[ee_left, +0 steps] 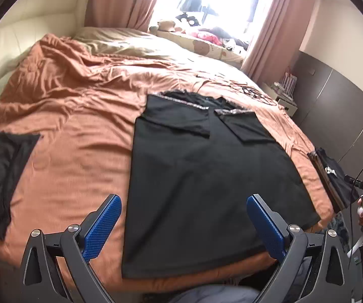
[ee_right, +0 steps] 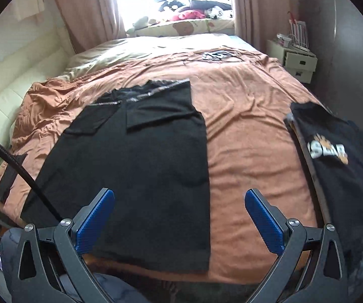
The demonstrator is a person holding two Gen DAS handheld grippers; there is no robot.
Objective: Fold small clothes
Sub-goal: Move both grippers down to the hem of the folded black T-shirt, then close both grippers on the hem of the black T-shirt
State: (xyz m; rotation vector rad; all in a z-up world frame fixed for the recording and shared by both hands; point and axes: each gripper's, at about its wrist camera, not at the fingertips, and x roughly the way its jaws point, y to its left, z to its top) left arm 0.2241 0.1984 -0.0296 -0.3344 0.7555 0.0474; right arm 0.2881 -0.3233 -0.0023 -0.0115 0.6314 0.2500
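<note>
Daylight blows out the pink-curtained window (ee_left: pixel 206 2); fisheye bends the dark edges, and the near foreground blurs softly.

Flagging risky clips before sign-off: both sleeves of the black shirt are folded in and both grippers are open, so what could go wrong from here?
1. The black shirt has its hem at the near bed edge; a weak pinch by the left gripper or right gripper may let it slide off.
2. The orange duvet is wrinkled, so fingers could pinch it too.
3. The printed garment lies near the right edge and might be knocked off.
</note>
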